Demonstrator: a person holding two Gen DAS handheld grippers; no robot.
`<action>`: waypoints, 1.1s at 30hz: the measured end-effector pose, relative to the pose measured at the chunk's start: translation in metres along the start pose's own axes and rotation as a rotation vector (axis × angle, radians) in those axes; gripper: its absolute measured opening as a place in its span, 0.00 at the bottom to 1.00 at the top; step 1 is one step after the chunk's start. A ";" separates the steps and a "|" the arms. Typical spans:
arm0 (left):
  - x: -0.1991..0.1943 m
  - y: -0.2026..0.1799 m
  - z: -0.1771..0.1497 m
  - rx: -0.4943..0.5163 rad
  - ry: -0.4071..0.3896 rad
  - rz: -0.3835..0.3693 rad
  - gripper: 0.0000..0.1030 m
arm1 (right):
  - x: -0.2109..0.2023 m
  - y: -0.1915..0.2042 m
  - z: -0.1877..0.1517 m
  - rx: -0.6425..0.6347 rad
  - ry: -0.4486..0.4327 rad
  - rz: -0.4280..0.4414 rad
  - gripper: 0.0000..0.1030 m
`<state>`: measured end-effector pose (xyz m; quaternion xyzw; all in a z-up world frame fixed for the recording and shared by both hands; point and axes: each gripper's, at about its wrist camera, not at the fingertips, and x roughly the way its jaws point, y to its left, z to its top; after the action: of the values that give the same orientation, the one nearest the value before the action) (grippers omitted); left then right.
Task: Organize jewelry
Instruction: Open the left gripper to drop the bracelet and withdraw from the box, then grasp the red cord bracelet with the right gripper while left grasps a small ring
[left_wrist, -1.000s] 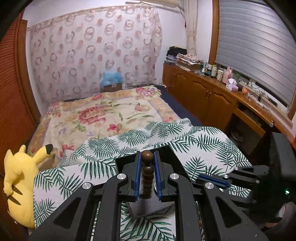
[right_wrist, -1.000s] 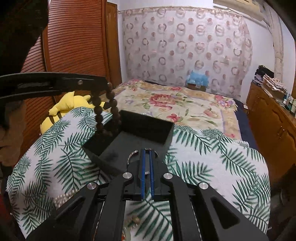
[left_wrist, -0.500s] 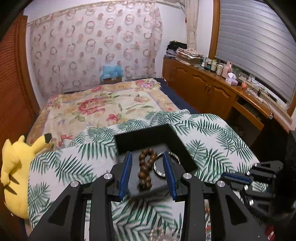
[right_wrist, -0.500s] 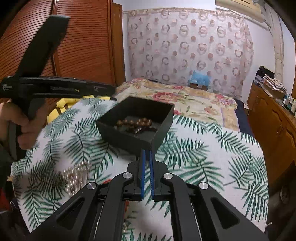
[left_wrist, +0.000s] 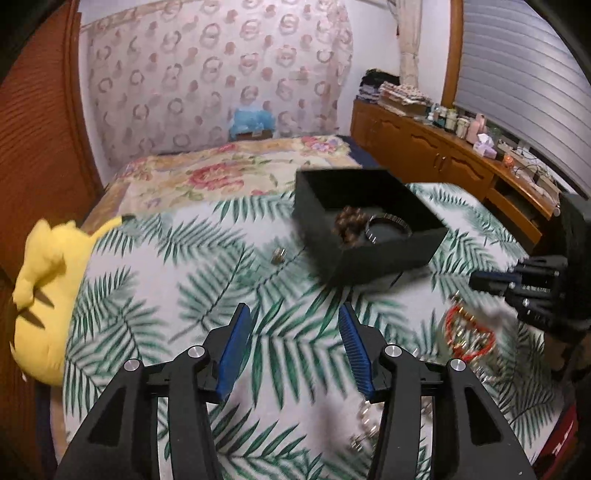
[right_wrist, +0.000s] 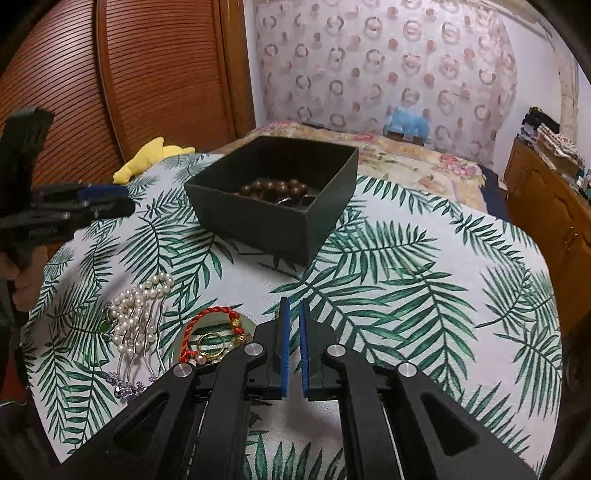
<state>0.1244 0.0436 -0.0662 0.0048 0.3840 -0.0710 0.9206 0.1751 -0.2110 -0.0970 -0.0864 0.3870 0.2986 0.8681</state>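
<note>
A black open box (left_wrist: 388, 262) (right_wrist: 258, 221) stands on the palm-leaf cloth. Inside it lie a brown bead bracelet (left_wrist: 349, 225) (right_wrist: 275, 188) and a metal bangle (left_wrist: 388, 227). My left gripper (left_wrist: 291, 347) hovers over bare cloth, near and to the left of the box; its jaws are opening and nothing is between them. My right gripper (right_wrist: 292, 343) is low over the cloth, its jaws opening to a narrow gap that holds nothing. Just left of it lie a red cord bracelet (right_wrist: 210, 325), a gold ring (right_wrist: 211, 343) and a pearl strand (right_wrist: 136, 306).
A small metal piece (left_wrist: 277, 254) lies on the cloth left of the box. A yellow plush toy (left_wrist: 48, 295) sits at the cloth's left edge. Silver hairpins with purple stones (right_wrist: 127, 384) lie by the pearls. Beyond are a floral bed (left_wrist: 229, 173) and wooden cabinets (left_wrist: 443, 162).
The left gripper let the brown bead bracelet go into the box, opened wide and drew back to the left. The right gripper sank toward the jewelry pile and its jaws parted slightly.
</note>
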 end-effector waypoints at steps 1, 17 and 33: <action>0.001 0.003 -0.004 -0.005 0.005 0.000 0.46 | 0.002 -0.001 0.001 0.003 0.006 0.005 0.18; 0.017 0.008 -0.011 -0.016 0.040 0.008 0.46 | -0.010 0.030 -0.013 -0.088 0.050 0.031 0.25; 0.018 0.003 -0.016 -0.007 0.046 0.004 0.46 | -0.005 0.055 -0.008 -0.226 0.068 -0.047 0.19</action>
<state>0.1262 0.0456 -0.0903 0.0038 0.4055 -0.0676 0.9116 0.1357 -0.1721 -0.0945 -0.2027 0.3782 0.3169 0.8459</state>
